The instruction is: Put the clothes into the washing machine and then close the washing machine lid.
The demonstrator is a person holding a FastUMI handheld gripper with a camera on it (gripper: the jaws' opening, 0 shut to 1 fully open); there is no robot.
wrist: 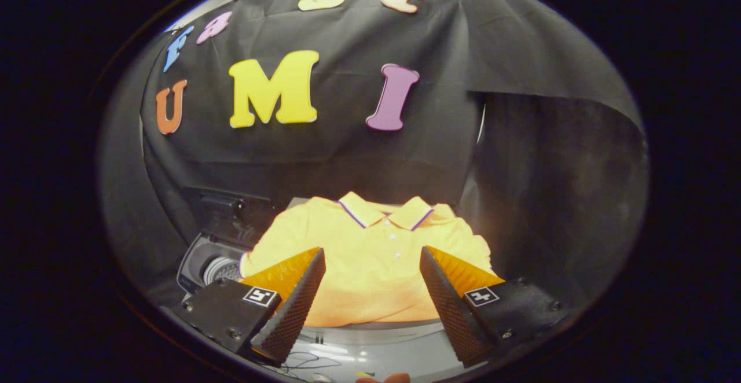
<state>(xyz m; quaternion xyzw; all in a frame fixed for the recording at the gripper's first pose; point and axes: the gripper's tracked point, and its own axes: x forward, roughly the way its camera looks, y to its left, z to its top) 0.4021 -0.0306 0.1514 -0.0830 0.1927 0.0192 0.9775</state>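
Note:
A yellow polo shirt (370, 256) with a purple-edged collar lies folded flat on a grey surface, just ahead of and between my fingers. My gripper (373, 261) is open, its two fingers spread wide over the shirt's lower part and touching nothing. To the left of the shirt, beyond my left finger, stands a small washing machine (200, 258) with its dark lid (228, 206) raised and the ribbed drum (223, 268) showing in the opening.
The grey surface (370, 351) under the shirt carries thin cables near my fingers. Black cloth closes the booth behind and to the right of the shirt. A fingertip shows just below the fingers.

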